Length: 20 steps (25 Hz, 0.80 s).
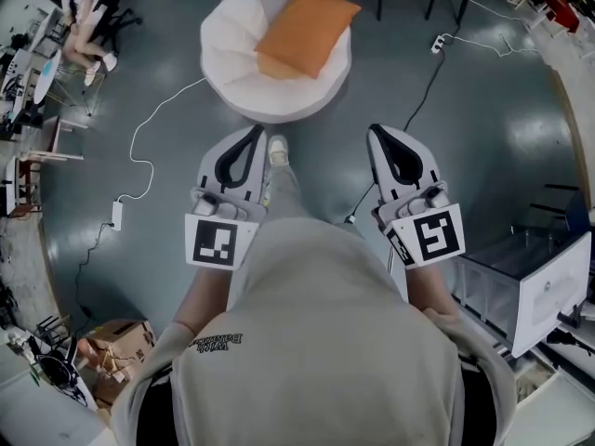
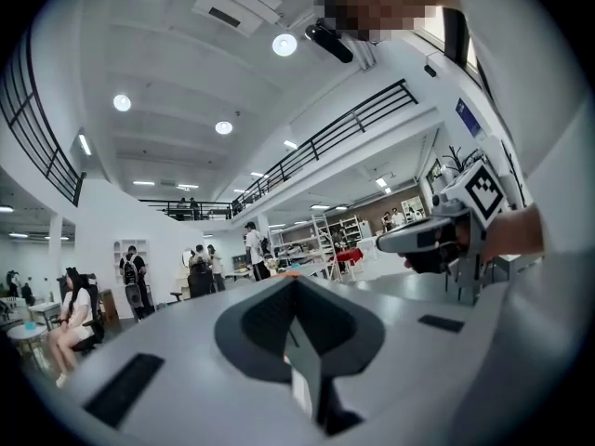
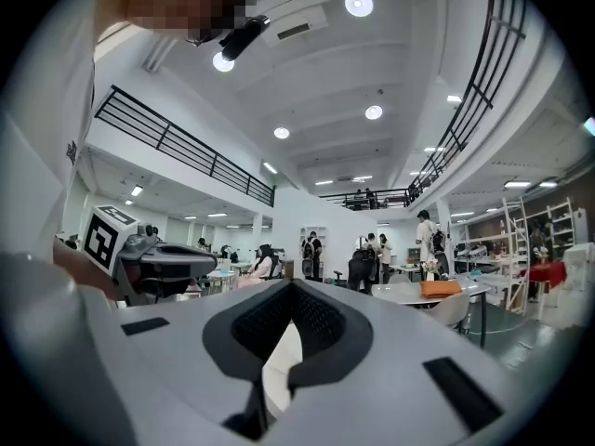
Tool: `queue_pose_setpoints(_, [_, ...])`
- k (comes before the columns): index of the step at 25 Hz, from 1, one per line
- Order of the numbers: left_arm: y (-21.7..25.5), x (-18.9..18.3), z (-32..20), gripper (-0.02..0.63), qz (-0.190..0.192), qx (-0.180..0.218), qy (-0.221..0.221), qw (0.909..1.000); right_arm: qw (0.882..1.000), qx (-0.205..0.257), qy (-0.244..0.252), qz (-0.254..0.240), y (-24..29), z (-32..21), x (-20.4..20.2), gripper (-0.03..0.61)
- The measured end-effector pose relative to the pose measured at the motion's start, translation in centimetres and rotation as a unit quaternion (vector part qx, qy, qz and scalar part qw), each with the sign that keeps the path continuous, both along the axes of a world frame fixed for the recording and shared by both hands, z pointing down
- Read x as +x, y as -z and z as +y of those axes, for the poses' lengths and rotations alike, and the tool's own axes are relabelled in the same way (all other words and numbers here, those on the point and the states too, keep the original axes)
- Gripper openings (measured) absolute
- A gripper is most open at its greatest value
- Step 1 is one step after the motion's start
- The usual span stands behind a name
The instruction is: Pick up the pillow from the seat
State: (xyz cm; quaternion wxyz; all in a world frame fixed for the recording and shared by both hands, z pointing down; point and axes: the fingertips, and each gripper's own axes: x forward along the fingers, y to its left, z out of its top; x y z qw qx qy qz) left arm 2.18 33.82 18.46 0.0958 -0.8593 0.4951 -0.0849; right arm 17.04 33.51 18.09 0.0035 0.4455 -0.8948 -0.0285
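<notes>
**While the pillow (image 1: 307, 28) lies on the seat (image 1: 232, 59), the left gripper (image 1: 254, 131) and right gripper (image 1: 373, 130) are clenched and empty**

Each gripper's jaws meet with nothing between them. Both grippers point forward, side by side over the grey floor (image 1: 446, 137), and both are apart from the seat. A shoe (image 1: 278, 149) shows just beside the left gripper's tip. Ahead, the orange pillow rests askew on the right part of the round white seat. A white cable (image 1: 149, 147) winds from near the seat's left edge to a power strip (image 1: 117, 215).
</notes>
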Motion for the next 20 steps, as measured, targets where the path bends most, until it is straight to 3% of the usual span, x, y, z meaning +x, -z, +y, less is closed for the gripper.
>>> queue_pose_setpoints(7, [-1.1, -1.4, -6.4, 0.009, 0.004, -0.006, -0.024, 0.9997, 1.0, -0.006, -0.02, 0.005, -1.0, -5.5, -1.7, 0.009])
queue_pose_setpoints(20, [-0.5, -8.9, -25.2, 0.009, 0.018, -0.016, -0.039, 0.999, 0.998, -0.032, -0.032, 0.038, -1.0, -23.3, -8.7, 0.009])
